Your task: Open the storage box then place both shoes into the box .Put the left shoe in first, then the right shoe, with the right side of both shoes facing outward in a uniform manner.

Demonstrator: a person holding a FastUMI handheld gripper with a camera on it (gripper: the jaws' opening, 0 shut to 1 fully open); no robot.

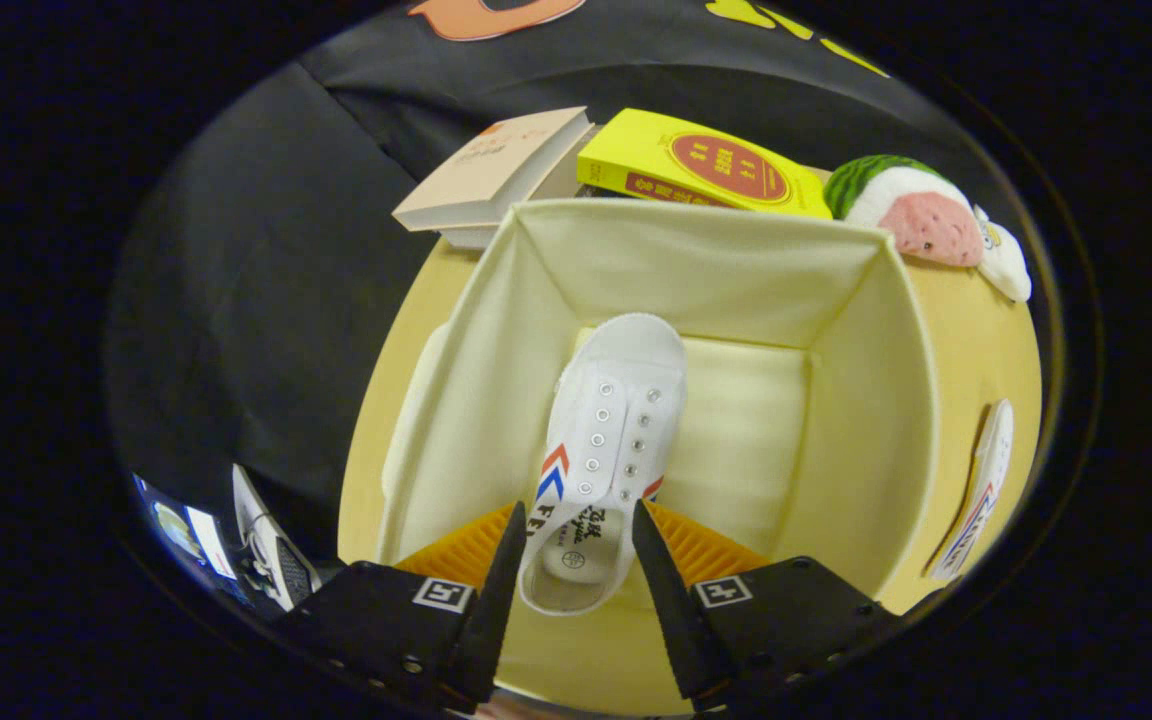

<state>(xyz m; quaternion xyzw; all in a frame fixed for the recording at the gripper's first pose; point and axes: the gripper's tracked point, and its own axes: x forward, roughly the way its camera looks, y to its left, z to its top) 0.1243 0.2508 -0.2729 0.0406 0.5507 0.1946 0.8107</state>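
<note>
A white canvas sneaker (608, 440) — metal eyelets, no laces, red and blue chevrons on its side — hangs toe-down inside the open cream fabric storage box (866, 400), its heel pinched between the gripper (578, 560) fingers. The insole print is too small to read. The second sneaker (981, 490) lies on the table just outside the box's wall.

Draped recording booth: black cloth wall (266, 250), yellow table (986, 350)

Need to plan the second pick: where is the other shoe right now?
The other shoe lies on the table just outside the storage box, to the right of the tongs, which grip the first shoe.
</note>
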